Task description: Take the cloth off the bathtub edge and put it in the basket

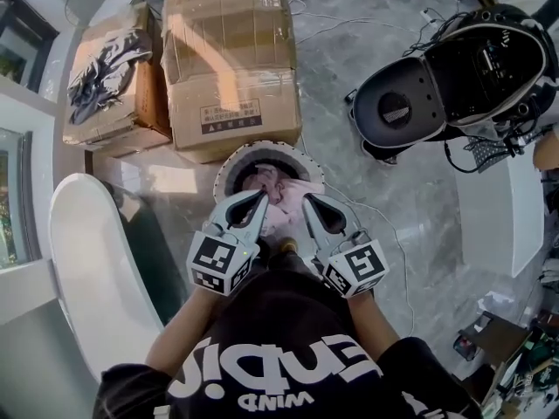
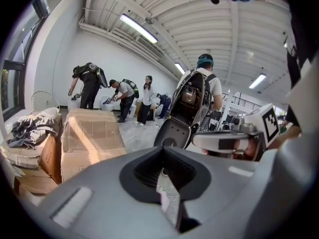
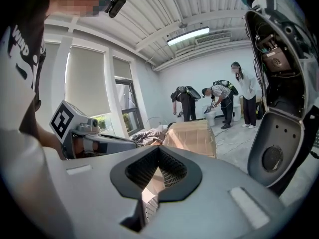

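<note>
The cloth (image 1: 281, 192) lies bunched inside the basket (image 1: 229, 169), which stands on the floor near the bathtub (image 1: 86, 260) and just in front of two boxes (image 1: 231, 59). Both grippers hang side by side above the basket's near rim, apart from the cloth. The left gripper (image 1: 255, 204) has its jaws pressed together on nothing. The right gripper (image 1: 311, 204) also has its jaws pressed together and empty.
</note>
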A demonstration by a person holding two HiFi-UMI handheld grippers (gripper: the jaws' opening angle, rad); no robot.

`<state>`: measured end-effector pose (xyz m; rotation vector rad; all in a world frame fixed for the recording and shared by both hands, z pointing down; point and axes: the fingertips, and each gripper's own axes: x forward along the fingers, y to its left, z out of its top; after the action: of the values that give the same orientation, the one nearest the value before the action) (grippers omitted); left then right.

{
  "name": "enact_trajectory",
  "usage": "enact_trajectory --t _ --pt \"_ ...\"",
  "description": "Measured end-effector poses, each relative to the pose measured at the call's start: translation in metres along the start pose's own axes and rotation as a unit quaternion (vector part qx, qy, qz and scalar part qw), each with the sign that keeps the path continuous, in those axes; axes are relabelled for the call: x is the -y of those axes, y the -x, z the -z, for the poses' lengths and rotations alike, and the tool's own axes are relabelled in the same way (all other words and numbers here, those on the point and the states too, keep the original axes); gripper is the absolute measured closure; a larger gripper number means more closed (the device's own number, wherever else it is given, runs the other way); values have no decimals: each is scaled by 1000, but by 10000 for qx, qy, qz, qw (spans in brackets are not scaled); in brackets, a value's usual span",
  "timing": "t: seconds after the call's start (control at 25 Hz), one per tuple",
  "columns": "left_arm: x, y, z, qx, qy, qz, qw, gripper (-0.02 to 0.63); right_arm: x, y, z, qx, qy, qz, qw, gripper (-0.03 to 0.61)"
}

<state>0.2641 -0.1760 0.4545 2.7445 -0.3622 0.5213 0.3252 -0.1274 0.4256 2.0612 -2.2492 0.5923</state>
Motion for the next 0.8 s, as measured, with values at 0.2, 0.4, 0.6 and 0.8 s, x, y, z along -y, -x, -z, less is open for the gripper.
enact_trajectory --t 0.2,0.4,0.6,0.8 --pt "1 14 -32 314 -85 82 9994 617 1 7 -23 68 108 31 9999 572" --pt "5 22 -30 451 -272 73 9986 617 2 18 -22 266 256 49 9993 572" --pt "10 27 -33 510 -294 77 9982 617 1 28 -32 477 310 49 9984 572" --pt "18 27 -36 545 -337 135 9979 617 -2 36 -43 592 405 -2 9974 572"
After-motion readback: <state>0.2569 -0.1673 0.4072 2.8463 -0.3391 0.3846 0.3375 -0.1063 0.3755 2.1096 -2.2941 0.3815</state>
